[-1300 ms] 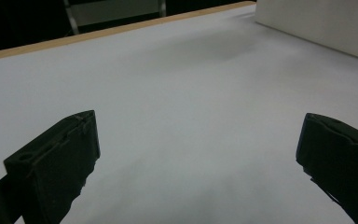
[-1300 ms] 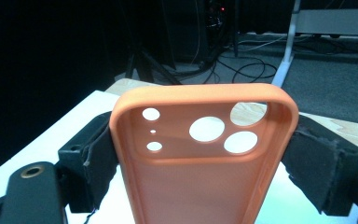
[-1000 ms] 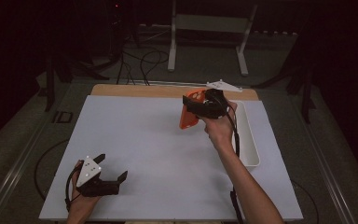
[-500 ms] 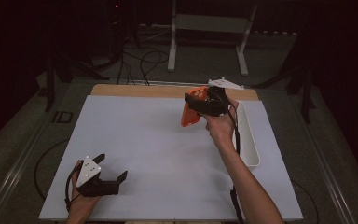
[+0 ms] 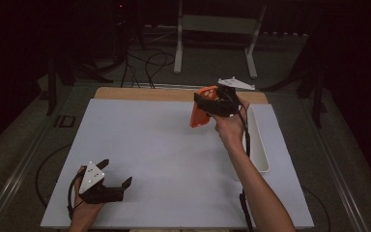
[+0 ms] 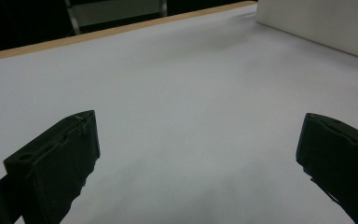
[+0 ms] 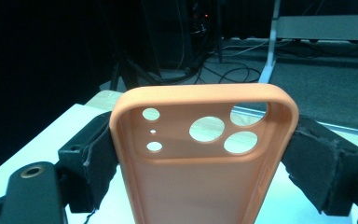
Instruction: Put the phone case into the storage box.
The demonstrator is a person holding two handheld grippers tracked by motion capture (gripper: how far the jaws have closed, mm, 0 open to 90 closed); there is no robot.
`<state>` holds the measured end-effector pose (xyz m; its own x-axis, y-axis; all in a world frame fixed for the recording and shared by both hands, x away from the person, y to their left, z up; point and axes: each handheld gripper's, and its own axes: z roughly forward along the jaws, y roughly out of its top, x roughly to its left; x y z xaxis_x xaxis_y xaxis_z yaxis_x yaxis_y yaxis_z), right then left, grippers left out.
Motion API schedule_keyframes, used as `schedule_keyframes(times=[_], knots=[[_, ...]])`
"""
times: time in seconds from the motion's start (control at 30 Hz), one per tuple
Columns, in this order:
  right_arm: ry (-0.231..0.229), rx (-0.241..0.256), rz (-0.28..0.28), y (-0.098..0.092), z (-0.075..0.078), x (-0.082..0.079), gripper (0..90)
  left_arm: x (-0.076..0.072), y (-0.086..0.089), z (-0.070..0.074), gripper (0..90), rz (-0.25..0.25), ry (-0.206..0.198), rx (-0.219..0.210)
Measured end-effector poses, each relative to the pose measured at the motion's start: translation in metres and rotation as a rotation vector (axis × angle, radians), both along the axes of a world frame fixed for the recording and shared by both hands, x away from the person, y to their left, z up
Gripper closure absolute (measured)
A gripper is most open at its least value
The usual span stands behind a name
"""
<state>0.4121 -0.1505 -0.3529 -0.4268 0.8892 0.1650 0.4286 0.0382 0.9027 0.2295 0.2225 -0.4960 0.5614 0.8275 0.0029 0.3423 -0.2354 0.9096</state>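
Above table: right tongs clamp orange phone case | left tongs agape

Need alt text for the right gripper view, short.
An orange phone case stands upright, clamped at its sides between the right claw's two black jaws, camera cut-outs near its top. Behind it lie the white table edge and a dark floor with cables.
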Motion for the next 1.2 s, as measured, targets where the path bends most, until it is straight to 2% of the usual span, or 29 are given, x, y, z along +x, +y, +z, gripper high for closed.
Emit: schedule_keyframes(times=[0.73, 1.2], knots=[[-0.009, -0.017, -0.06, -0.012, 0.007, 0.016, 16.4, 0.0, 0.0, 0.0, 0.1, 0.001, 0.001, -0.001], [-0.009, -0.029, -0.098, -0.021, 0.006, 0.027, 16.4, 0.0, 0.0, 0.0, 0.1, 0.0, -0.001, -0.001]])
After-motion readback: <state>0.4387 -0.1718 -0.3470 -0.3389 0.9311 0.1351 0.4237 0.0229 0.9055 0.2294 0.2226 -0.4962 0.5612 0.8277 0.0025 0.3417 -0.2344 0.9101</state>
